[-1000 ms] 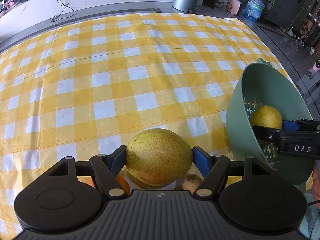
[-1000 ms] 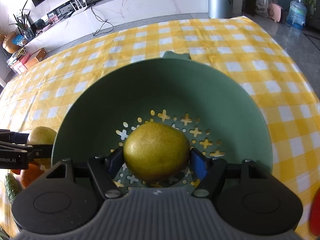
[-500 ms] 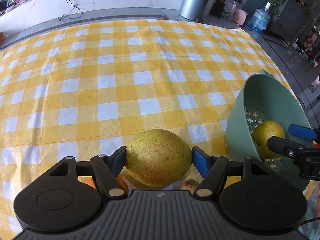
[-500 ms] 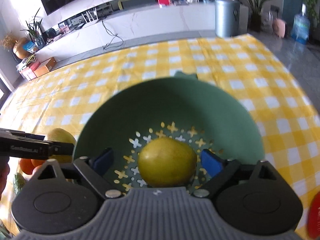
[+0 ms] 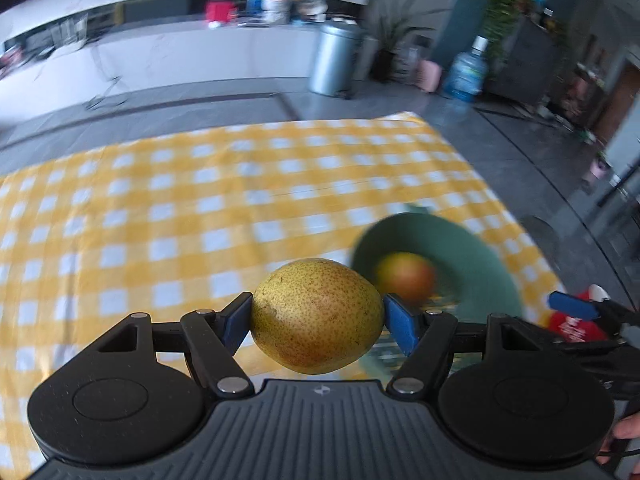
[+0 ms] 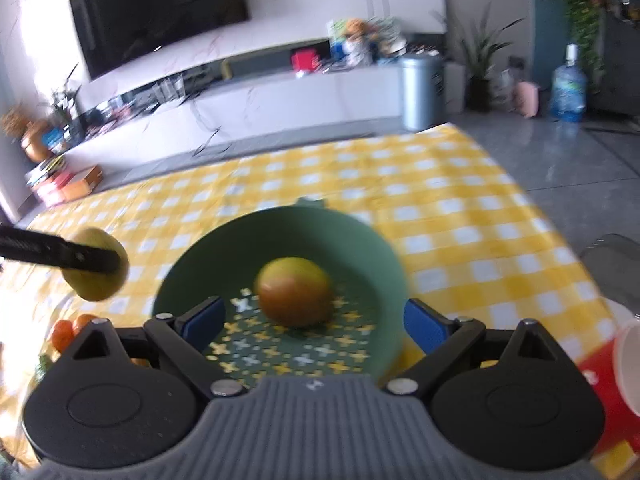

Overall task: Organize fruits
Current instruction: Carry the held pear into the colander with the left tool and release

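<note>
To the left of the green colander (image 6: 280, 240), small oranges (image 6: 70, 328) lie on the checked cloth of the table (image 6: 460, 216), with something green just beside them that is too blurred to name; they look like fruit not yet sorted.

Above them and also left of the colander, the left claw (image 5: 318, 316) is closed on a speckled yellow-green pear (image 5: 318, 316). Its blue pads (image 5: 400, 330) press the fruit's two sides across its widest part, which is likely why the fruit sits level and does not sag. In the right wrist view the same pear (image 6: 96, 266) hangs clear of the cloth, beside the colander's rim and not yet over it. Judging by the task, it is held high so it can pass over the rim and go in.

Inside the colander lies a second pear (image 6: 294, 292), yellow with a reddish flush, resting on the perforated floor toward the middle. That spot is where a rounded fruit would settle, since the walls slope inward.

Directly in front of the colander, the right claw (image 6: 314, 320) is open and empty, its pads (image 6: 424, 326) spread wider than the fruit and clear of it. Standing apart like this, it leaves the bowl's mouth free for the left claw.

To the right of the colander sits a red object (image 6: 600, 368) with a white cup-like rim (image 6: 628, 364) just beside it; neither seems part of the sorting.
</note>
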